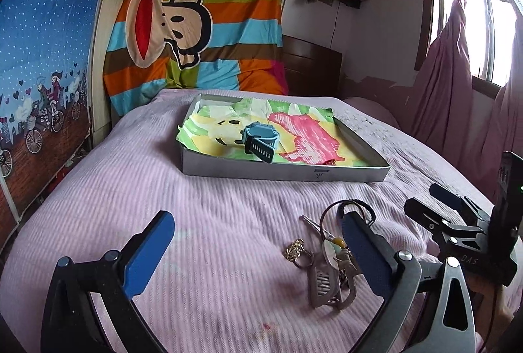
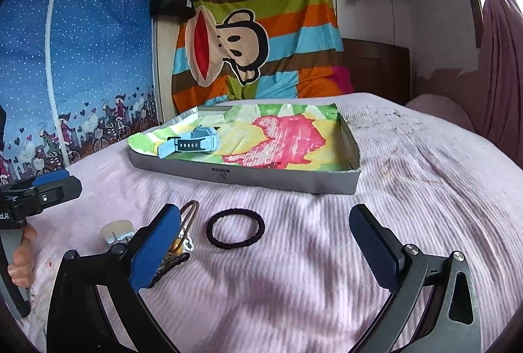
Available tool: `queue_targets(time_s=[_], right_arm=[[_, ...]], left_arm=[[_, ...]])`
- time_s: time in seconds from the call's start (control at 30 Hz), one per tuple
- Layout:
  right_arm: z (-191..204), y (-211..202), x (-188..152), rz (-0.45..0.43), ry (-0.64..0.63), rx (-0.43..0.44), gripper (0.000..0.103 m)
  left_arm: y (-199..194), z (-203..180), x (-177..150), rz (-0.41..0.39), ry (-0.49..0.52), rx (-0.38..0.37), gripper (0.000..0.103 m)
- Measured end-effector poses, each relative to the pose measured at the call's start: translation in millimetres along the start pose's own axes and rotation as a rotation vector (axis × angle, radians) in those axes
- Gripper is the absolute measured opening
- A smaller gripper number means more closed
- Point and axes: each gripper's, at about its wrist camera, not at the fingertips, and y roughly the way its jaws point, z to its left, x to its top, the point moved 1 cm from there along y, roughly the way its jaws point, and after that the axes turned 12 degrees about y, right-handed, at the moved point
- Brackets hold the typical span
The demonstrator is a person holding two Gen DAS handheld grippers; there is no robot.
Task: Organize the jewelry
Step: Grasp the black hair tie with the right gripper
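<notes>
A shallow grey box (image 1: 284, 172) (image 2: 278, 178) lined with a colourful cloth lies on the pink bedspread, and a blue watch (image 1: 261, 142) (image 2: 193, 143) rests inside it. A grey hair claw (image 1: 328, 282), a gold trinket (image 1: 295, 250) and a brown loop (image 1: 323, 222) lie beside the right finger of my open left gripper (image 1: 258, 251). In the right wrist view a black hair tie (image 2: 235, 228) sits flat between the fingers of my open right gripper (image 2: 268, 242). A clear clip (image 2: 117, 232) and a brown hair tie (image 2: 189, 215) lie by its left finger.
The pink bedspread (image 1: 202, 222) stretches around the box. A striped monkey blanket (image 1: 196, 26) hangs behind the bed, with a blue wardrobe cover (image 2: 81, 58) on the left and pink curtains (image 1: 457, 75) on the right. A hand (image 2: 21, 255) holds the left gripper's handle.
</notes>
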Motion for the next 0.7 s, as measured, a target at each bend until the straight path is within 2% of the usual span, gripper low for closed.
queue_targets(time_s=[0.13,0.2,0.27,0.3,0.4,0.57,0.63,0.7], right_arm=[[-5,15,-9,0.065,0.032,0.009,0.098],[-5,21,-13,0.090,0.027,0.010,0.093],[-2,27,-16,0.115,0.022,0.010,0.082],[-1,30,-18,0.129,0.019,0.010,0.080],[1,38,-21,0.163,0.016,0.018,0.072],[0,52,-23,0.220,0.050,0.019,0.055],[-2,57,-24,0.235,0.075,0.023,0.052],[-5,60,-24,0.247,0.097,0.026,0.049]], left_arm=[[12,1,-5,0.075,-0.010,-0.059,0.103],[18,0,-9,0.104,-0.016,-0.086,0.103],[22,-1,-11,0.127,-0.021,-0.115,0.100],[24,-1,-11,0.136,-0.023,-0.133,0.099],[27,-4,-12,0.155,-0.030,-0.196,0.089],[34,-11,-12,0.199,-0.028,-0.276,0.064],[38,-15,-12,0.215,-0.025,-0.293,0.058],[39,-18,-13,0.222,-0.023,-0.316,0.048]])
